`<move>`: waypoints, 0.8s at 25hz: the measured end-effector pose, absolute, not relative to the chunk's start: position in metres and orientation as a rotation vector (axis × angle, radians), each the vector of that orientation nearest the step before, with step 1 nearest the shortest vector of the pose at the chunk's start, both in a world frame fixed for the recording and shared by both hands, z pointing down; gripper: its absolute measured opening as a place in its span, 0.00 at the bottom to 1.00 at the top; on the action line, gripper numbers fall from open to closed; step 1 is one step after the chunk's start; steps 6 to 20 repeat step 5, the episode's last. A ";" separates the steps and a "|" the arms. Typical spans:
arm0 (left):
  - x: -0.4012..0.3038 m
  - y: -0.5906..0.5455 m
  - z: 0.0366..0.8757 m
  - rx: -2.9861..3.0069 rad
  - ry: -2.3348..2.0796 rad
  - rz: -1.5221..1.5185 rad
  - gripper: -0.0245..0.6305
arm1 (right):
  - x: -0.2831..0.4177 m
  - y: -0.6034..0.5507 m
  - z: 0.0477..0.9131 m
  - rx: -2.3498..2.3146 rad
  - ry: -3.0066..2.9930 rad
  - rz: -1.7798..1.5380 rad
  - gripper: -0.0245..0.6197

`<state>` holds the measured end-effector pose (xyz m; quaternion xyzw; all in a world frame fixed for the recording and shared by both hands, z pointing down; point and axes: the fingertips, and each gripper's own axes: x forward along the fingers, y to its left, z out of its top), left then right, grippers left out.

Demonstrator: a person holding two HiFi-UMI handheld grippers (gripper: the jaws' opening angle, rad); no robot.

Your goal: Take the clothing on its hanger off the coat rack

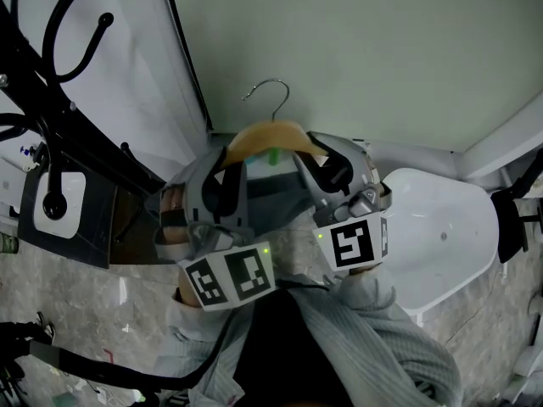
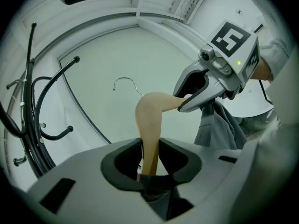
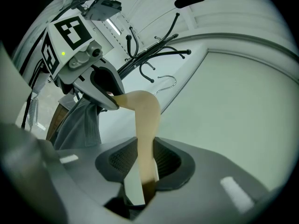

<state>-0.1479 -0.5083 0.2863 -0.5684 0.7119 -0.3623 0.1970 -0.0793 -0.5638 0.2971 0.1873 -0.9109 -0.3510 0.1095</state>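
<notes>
Both tongs clamp the wooden hanger [image 1: 267, 134]: the left gripper [image 1: 222, 189] on its 9 o'clock arm, the right gripper [image 1: 333, 166] on its 3 o'clock arm, jaws half closed onto the wood. The metal hook [image 1: 273, 91] points to 12 o'clock, touching nothing, with the coat rack [image 1: 51, 75] at 9 o'clock. The grey garment [image 2: 219, 125] drapes below. The lift-off looks done; carrying it clear appears left.

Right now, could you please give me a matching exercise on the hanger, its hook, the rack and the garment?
1 wooden hanger
2 metal hook
3 coat rack
4 grey garment

A black, left in head view
B gripped by left gripper and right gripper
C in mid-air, off the rack
D hanging below the hanger

Pairs: 1-B, 2-C, 3-A, 4-D
</notes>
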 end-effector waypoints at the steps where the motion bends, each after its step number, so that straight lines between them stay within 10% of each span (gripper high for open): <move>1: -0.147 -0.509 0.287 -1.597 1.989 -1.015 0.21 | -0.079 -0.563 0.297 0.551 -2.676 -1.037 0.20; 20: -0.141 -0.511 0.289 -1.630 1.953 -1.012 0.21 | -0.072 -0.562 0.298 0.589 -2.662 -1.035 0.20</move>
